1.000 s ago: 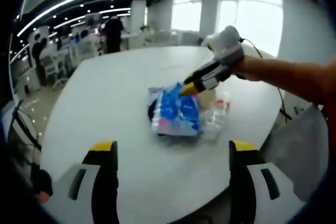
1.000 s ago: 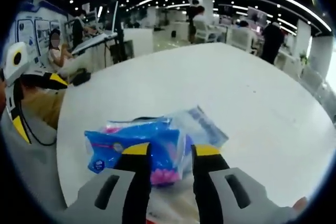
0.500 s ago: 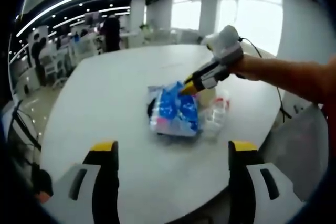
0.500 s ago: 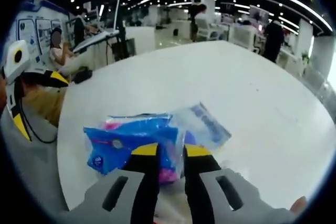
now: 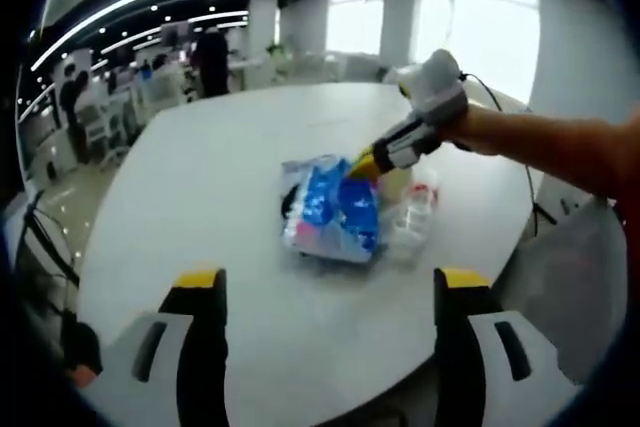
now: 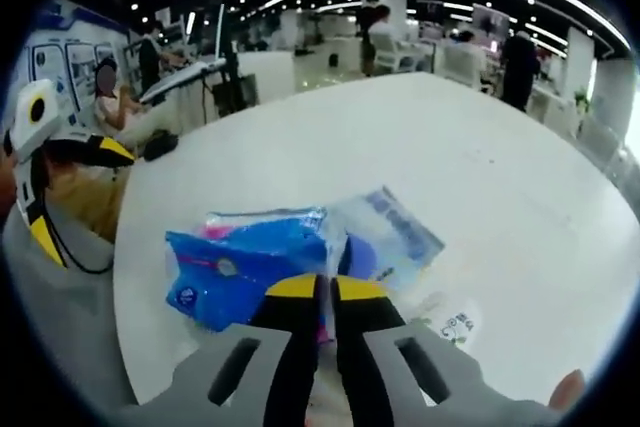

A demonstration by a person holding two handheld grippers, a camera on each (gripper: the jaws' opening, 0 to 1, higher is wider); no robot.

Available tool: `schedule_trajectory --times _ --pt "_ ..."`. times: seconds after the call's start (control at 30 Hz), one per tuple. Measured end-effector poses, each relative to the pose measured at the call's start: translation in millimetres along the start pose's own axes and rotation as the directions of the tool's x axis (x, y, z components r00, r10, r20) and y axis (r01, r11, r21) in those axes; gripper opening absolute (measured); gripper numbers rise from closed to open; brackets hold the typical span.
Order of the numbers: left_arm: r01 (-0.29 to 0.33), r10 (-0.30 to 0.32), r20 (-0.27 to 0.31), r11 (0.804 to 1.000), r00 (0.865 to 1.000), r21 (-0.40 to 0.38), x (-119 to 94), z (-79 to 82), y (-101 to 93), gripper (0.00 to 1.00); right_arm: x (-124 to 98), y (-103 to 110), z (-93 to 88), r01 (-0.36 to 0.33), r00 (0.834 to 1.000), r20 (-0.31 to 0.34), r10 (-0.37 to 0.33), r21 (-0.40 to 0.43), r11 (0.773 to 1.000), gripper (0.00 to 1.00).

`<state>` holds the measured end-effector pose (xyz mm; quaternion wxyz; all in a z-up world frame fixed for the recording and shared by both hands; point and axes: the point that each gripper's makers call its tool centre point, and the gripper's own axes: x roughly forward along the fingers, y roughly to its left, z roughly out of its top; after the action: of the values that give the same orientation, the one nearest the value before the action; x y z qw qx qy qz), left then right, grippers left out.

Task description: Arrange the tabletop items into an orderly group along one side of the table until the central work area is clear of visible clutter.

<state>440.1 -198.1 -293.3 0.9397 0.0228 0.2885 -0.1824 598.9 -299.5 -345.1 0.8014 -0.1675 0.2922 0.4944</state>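
Right gripper: yellow-tipped jaws drawn nearly together on the near edge of the soft blue plastic tissue pack; only a thin gap shows, with pink film in it. Reads as a pinch on the wrapper, not on the bulk. In the left gripper view the same gripper meets the pack at its far upper edge.

Left gripper: jaws spread wide, empty, hovering above the round white table, well short of the pack.

Landmark = blue pack.
- Touching it on the far side: a clear film packet with blue print.
- Just beside it: small clear plastic items with a red spot, too blurred to identify.
- A white printed wrapper lies near it.

Handling judgement: the pack looks light, compressible and slick; film may stretch or slip from a pinch this thin. Deeper bite across the body would be safer. The clear items look light and easily knocked.

Room: pack sits near the table's middle, bare tabletop around the cluster. Table rim curves away beyond it; chairs and people stand well off.
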Motion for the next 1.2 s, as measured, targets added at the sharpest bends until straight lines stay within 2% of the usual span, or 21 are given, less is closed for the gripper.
schedule_trajectory --times 0.37,0.5,0.73,1.0,1.2 --pt "0.003 -0.003 -0.002 1.000 1.000 -0.006 0.2 -0.8 -0.8 0.81 -0.6 3.0 -5.2 -0.025 1.000 0.010 0.025 0.092 0.995 0.02" --pt "-0.003 0.004 0.012 1.000 1.000 -0.031 -1.5 1.5 2.7 0.81 -1.8 2.4 -6.8 -0.032 0.999 0.017 0.030 0.129 0.991 0.01" --pt "0.001 -0.001 -0.001 1.000 1.000 -0.030 0.1 -0.4 1.0 0.80 -3.4 1.6 -7.2 -0.054 0.998 0.042 0.046 0.224 0.973 0.01" --pt "0.002 -0.002 -0.002 1.000 1.000 -0.028 0.2 -0.4 0.4 0.80 -6.2 -0.3 -7.5 -0.073 0.996 0.064 0.057 0.289 0.955 0.01" --pt "0.002 -0.002 0.000 1.000 1.000 -0.029 0.1 -0.5 0.6 0.80 -7.7 0.5 -4.7 -0.080 0.995 0.075 0.060 0.301 0.950 0.01"
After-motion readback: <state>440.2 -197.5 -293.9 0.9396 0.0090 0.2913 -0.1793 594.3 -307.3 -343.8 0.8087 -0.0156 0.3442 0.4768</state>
